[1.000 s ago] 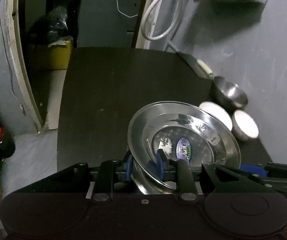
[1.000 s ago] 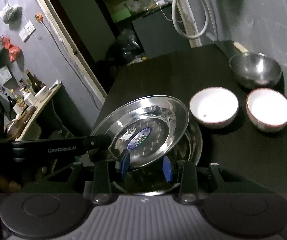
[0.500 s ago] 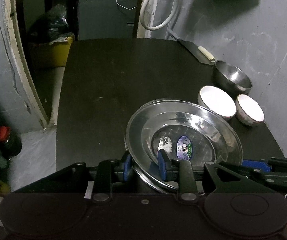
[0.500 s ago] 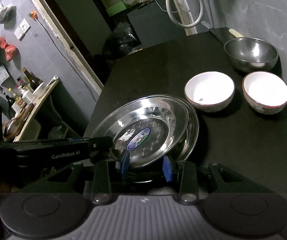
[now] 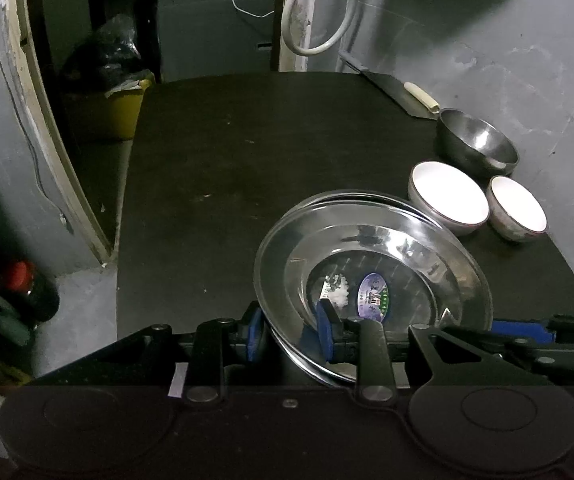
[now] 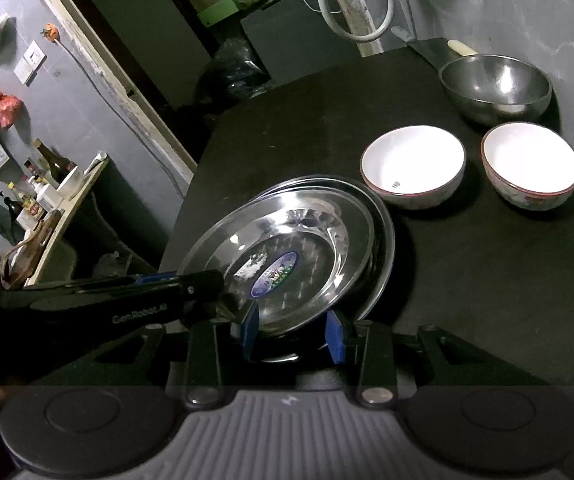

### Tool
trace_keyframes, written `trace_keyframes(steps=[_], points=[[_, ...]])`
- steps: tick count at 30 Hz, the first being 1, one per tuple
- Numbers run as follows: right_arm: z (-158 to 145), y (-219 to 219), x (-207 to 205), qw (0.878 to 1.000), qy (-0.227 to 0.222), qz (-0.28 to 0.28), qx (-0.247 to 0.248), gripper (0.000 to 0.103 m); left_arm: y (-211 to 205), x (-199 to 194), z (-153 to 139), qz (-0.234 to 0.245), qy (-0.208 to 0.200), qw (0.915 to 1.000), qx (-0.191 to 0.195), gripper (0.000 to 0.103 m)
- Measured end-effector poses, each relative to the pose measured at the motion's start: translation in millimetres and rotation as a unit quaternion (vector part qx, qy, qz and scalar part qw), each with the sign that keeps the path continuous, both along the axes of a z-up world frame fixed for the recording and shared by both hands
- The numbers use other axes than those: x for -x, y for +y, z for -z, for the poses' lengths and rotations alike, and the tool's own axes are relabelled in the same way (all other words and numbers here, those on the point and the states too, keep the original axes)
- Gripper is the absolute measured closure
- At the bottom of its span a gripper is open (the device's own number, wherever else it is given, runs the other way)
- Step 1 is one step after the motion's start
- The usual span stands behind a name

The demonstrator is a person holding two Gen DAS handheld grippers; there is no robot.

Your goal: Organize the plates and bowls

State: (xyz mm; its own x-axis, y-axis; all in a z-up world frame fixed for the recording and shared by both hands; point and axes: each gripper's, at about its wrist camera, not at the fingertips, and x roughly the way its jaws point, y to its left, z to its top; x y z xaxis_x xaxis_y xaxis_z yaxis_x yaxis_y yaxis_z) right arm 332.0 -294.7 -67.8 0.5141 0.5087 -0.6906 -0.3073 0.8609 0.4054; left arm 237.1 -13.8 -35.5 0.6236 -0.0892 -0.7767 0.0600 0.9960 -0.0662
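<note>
Left tool [image 5: 289, 334] and right tool [image 6: 293, 334] each clamp a steel plate's [image 5: 371, 276] rim, seemingly stacking two; three bowls [image 6: 413, 166] beyond remain unstacked.

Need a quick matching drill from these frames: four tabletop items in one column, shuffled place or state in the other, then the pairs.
1. top steel plate
2. steel bowl
3. knife
4. sticker

A. lies at the table's far edge by the wall
B. tilted on another plate
C. empty, behind two white bowls
D. stuck in the top plate's well

Pairs: 1-B, 2-C, 3-A, 4-D
</note>
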Motion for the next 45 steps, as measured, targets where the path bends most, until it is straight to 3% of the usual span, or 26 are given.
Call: trace_keyframes(steps=[6,28,33,36,39,43,45], points=[[0,4,4,1.0,-0.008,-0.001,0.012,0.058,-9,-1,3,0.008,-0.004,0.9997,-0.025,0.069],[-4,6,6,0.999,-0.018,-0.004,0.029,0.04,-6,-5,5,-0.003,0.003,0.9996,-0.027,0.065],[-6,3,6,0.999,-0.021,-0.001,0.03,0.037,-4,-4,4,-0.009,0.001,0.9997,-0.024,0.06],[-5,2,6,0.999,-0.022,0.0,0.03,0.035,-2,-4,2,-0.015,-0.003,0.9997,-0.018,0.05],[-4,-2,6,0.999,-0.022,0.005,0.028,0.03,-1,-4,0,-0.023,-0.009,0.9995,-0.021,0.029],[-5,-9,7,0.999,-0.025,0.018,0.027,0.015,0,-5,-3,-0.035,-0.018,0.9989,-0.025,0.007],[-5,-14,7,0.999,-0.026,0.028,0.027,0.009,0,-5,-5,-0.043,-0.024,0.9984,-0.026,0.002]])
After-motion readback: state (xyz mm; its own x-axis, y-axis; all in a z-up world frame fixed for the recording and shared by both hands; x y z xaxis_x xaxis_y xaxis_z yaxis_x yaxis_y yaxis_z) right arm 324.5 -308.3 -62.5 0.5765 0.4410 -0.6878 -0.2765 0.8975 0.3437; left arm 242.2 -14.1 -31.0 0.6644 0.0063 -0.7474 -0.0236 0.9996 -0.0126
